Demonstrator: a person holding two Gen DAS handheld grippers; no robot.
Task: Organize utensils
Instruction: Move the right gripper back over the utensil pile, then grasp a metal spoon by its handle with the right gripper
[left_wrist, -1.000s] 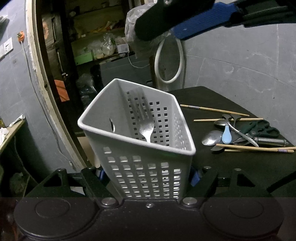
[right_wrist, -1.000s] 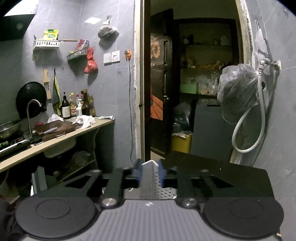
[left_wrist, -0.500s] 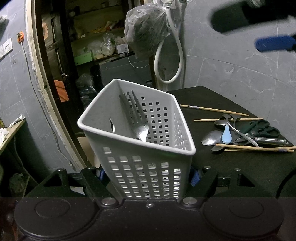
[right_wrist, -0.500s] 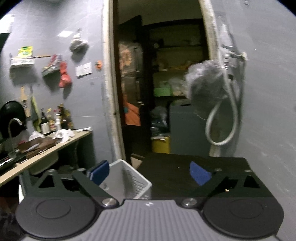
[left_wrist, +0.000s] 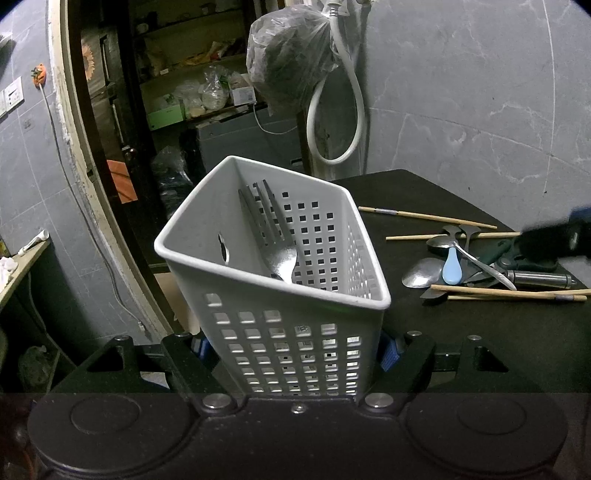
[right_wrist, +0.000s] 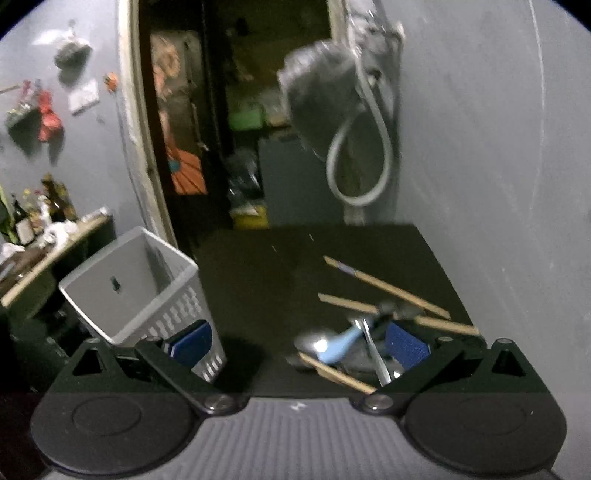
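The right gripper (right_wrist: 295, 343), jaws just opened wide and empty, hangs nearest the spoons (right_wrist: 334, 347) at its one o'clock, while the left gripper (left_wrist: 295, 349) clamps the basket (left_wrist: 280, 295).

Black plastic left gripper (left_wrist: 295, 347), blue pads (left_wrist: 388, 350) peeking at lower centre, silver screws (left_wrist: 373, 400) below, two round black discs along the bottom edge. Same black build on the right gripper (right_wrist: 297, 341): textured blue pads (right_wrist: 406, 345), triangular cut-outs in the linkages, ribbed grey panel (right_wrist: 295, 439) at bottom centre.

Matt white perforated plastic basket (left_wrist: 295, 343), shiny metal fork (left_wrist: 282, 254), bare wooden chopsticks (left_wrist: 509, 293)
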